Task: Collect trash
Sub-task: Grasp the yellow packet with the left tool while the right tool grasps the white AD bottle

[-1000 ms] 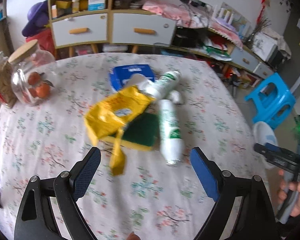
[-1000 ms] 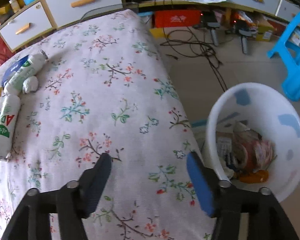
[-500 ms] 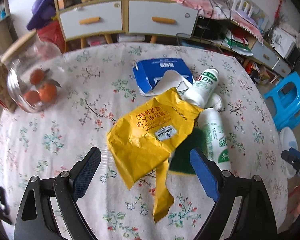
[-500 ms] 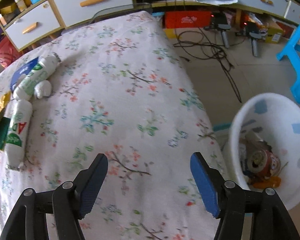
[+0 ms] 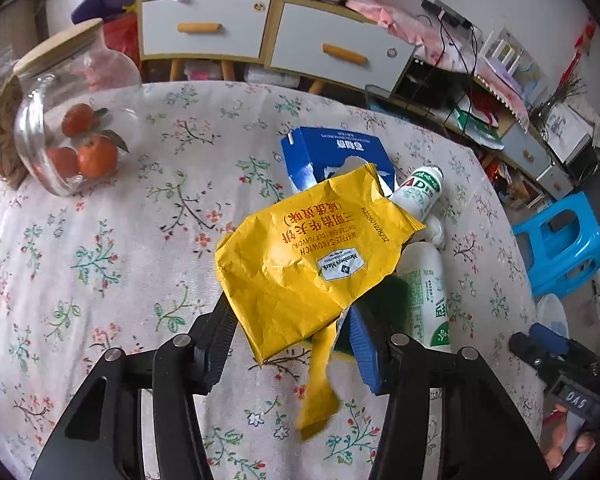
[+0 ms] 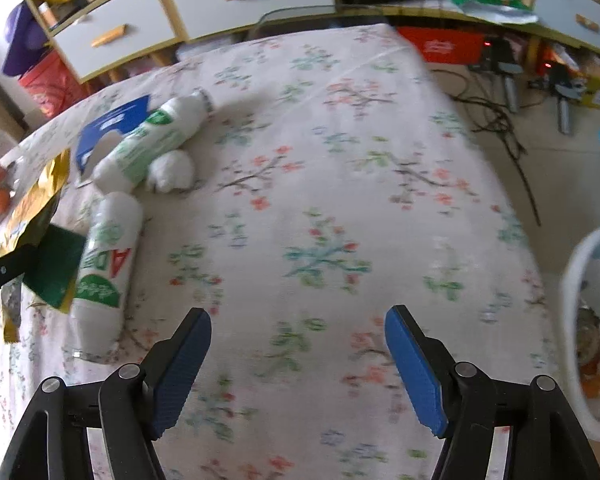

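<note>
1. Closing on the yellow snack wrapper (image 5: 312, 264), the left gripper (image 5: 292, 340) has narrowed its jaws so that the wrapper's lower end sits between the two fingers; whether the pads already press on it cannot be told.
2. The wrapper lies crumpled near the middle of the tabletop (image 5: 112, 248), its torn strip hanging toward the near edge.
3. The wrapper overlaps a blue carton (image 5: 332, 152) on its far side and a green sponge (image 5: 384, 296) on its right side.
4. Two white-and-green bottles lie on their sides just right of the wrapper: the far bottle (image 5: 420, 192) touches the carton, and the near bottle (image 5: 428, 292) rests against the sponge.
5. A crumpled white wad (image 6: 172, 170) sits between the two bottles, touching the far one.
6. A glass jar (image 5: 60, 120) with oranges inside stands tilted at the far left edge of the tabletop.
7. The right gripper (image 6: 296, 368) hovers over bare cloth near the tabletop's right edge; its jaws are wide, opening, with nothing between them.
8. A white bin (image 6: 580, 320) holding trash stands on the floor beside the right edge.
9. A blue stool (image 5: 560, 244) stands on the floor, well apart from the table.
</note>
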